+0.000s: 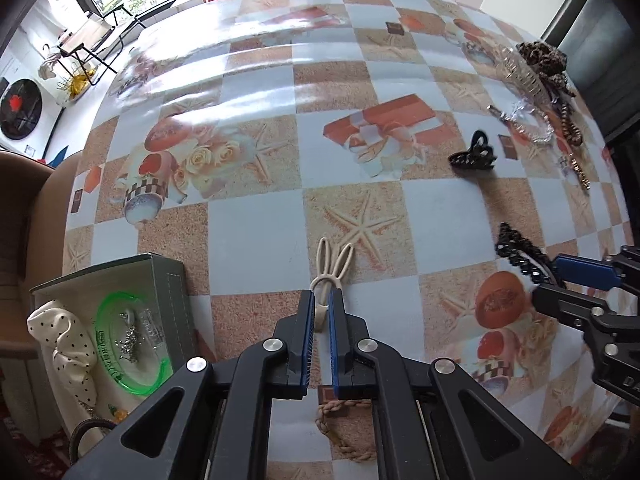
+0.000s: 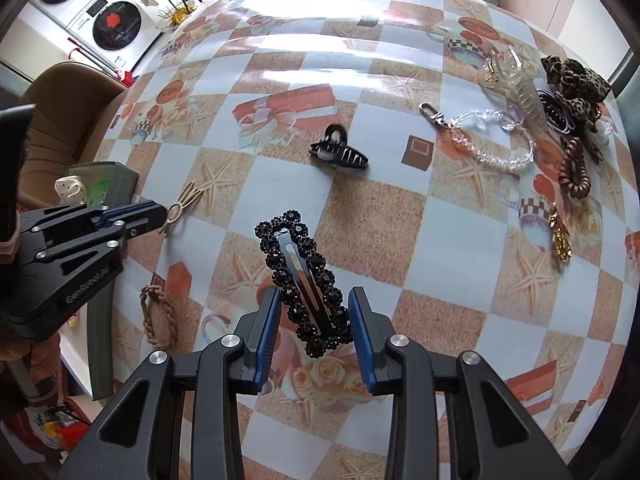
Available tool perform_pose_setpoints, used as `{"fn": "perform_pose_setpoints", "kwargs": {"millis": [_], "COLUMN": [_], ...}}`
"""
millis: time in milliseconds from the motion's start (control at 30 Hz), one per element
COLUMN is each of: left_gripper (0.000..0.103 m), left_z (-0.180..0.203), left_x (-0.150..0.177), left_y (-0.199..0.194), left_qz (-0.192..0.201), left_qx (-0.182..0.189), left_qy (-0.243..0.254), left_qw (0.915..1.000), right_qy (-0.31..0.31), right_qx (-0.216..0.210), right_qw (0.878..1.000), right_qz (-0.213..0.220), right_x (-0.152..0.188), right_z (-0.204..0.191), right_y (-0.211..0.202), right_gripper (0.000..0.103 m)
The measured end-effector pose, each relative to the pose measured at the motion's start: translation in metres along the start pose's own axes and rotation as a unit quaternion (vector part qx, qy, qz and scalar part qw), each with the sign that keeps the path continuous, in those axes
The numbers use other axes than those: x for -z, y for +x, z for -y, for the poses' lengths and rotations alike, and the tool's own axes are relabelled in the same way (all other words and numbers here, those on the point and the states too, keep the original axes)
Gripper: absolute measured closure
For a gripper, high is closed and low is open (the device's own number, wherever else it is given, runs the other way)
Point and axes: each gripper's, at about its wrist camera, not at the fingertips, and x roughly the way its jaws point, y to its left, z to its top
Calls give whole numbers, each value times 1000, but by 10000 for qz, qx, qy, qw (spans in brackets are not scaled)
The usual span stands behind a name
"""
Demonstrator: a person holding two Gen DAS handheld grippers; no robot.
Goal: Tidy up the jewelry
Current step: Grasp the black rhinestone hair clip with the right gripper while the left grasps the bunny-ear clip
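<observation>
Left gripper (image 1: 320, 300): black plastic arms with ribbed blue pads, pointing straight down at the table; jaws nearly together, pinched on the bunny clip.
Bunny clip (image 1: 330, 272): cream, matte, two long looped ears fanning toward 12 o'clock beyond the pads; in the right wrist view it juts from the left gripper's tip (image 2: 182, 204).
Right gripper (image 2: 316, 312): same black-and-blue build, tilted steeply down; jaws part-closed on the barrette, pads pressing its edges.
Barrette (image 2: 306, 280): long black snap clip rimmed with faceted round beads, glossy metal centre; free end points to 11 o'clock. In the left wrist view it sits at 3 o'clock (image 1: 520, 254).
Table (image 1: 256, 236): glossy checked cloth, pale blue squares and sandy ones printed with starfish, gift boxes and roses.
Box (image 1: 172, 280): grey-green, stitched edge, open, at 8 o'clock of the left view; holds a clear green dish (image 1: 128, 344) with fine silver chain and a cream dotted scrunchie (image 1: 64, 344).
Claw clip (image 2: 340, 152): small, black, toothed, lying at 12 o'clock of the barrette.
Braided tie (image 2: 158, 316): tan, rope-like loop on the cloth at 9 o'clock of the right gripper.
Bead chain (image 2: 496, 140): clear beads with a metal clasp, at 2 o'clock.
Far pile: clear claw (image 2: 516, 84), leopard scrunchie (image 2: 576, 80), brown coil tie (image 2: 572, 168), clustered at 2 o'clock.
</observation>
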Motion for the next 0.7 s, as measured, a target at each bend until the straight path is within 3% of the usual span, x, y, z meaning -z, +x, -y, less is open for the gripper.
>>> {"fn": "perform_pose_setpoints", "kwargs": {"millis": [167, 200, 233, 267, 300, 400, 500, 600, 700], "left_gripper": [93, 87, 67, 5, 1, 0, 0, 15, 17], "left_z": [0, 0, 0, 0, 3, 8, 13, 12, 8], "left_x": [-2, -3, -4, -4, -5, -6, -10, -13, -13], "left_y": [4, 4, 3, 1, -3, -9, 0, 12, 22], "left_qz": [3, 2, 6, 29, 203, 353, 249, 60, -122], "left_qx": [6, 27, 32, -36, -182, -252, -334, -239, -148], "left_qy": [-14, -10, -13, -29, -53, 138, 218, 207, 195], "left_qw": [10000, 10000, 10000, 10000, 9996, 9990, 9989, 9995, 9996], "right_qy": [29, 35, 45, 57, 78, 132, 166, 211, 257], "right_qx": [-32, -39, -44, -54, -67, -95, -109, -120, -139], "right_qw": [10000, 10000, 10000, 10000, 9999, 9999, 9998, 9997, 9995], "right_qz": [7, 5, 8, 10, 15, 55, 60, 70, 75], "right_x": [3, 3, 4, 5, 6, 8, 9, 10, 13], "right_z": [-1, -1, -1, 0, 0, 1, 1, 2, 3], "right_y": [0, -1, -1, -1, -3, -6, -7, -8, -10], "right_gripper": [65, 65, 65, 65, 65, 65, 65, 65, 65]}}
